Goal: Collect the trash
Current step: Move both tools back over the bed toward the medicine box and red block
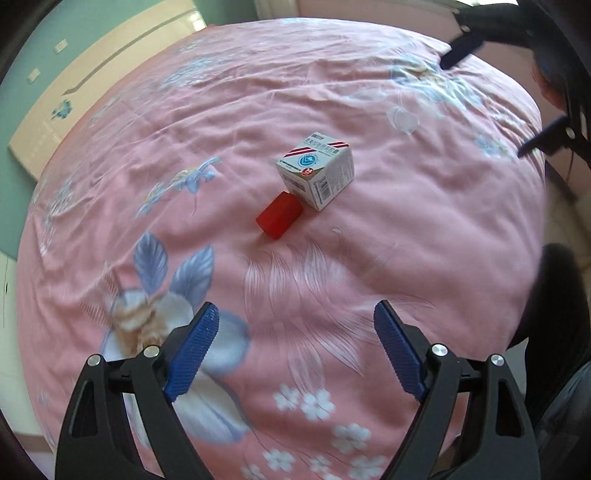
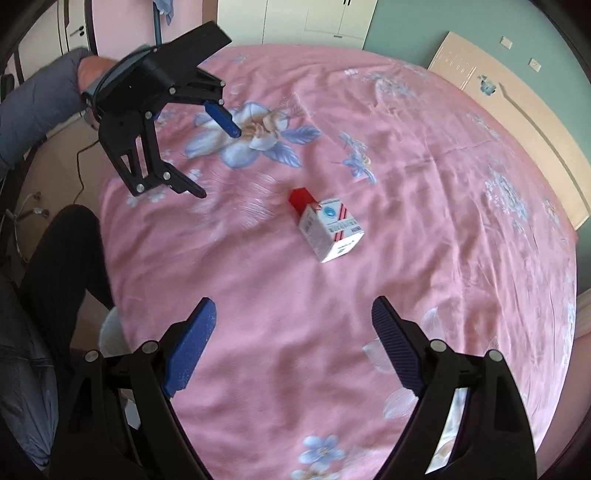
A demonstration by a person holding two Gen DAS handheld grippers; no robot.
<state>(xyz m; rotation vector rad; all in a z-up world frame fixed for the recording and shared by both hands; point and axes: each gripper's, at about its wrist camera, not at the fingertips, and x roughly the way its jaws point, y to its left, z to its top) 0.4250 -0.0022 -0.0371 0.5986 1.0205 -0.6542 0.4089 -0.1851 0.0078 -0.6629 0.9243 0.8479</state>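
A white medicine box (image 1: 316, 170) with red stripes lies in the middle of a pink flowered bedsheet (image 1: 406, 240). A small red block (image 1: 279, 218) rests against its near side. My left gripper (image 1: 295, 310) hovers open above the sheet, short of both, with nothing between its blue pads. In the right wrist view the box (image 2: 330, 230) and red block (image 2: 301, 197) lie ahead of my right gripper (image 2: 294, 303), which is also open and holds nothing. Each gripper shows in the other's view: the right gripper (image 1: 484, 107) at top right, the left gripper (image 2: 218, 163) at upper left.
A tan wooden board (image 2: 517, 122) leans on the green wall beyond the bed. White wardrobe doors (image 2: 295, 18) stand behind. A person's grey sleeve (image 2: 33, 110) and dark trouser leg (image 2: 62, 258) are beside the bed's edge, with a white round container (image 2: 110, 332) below.
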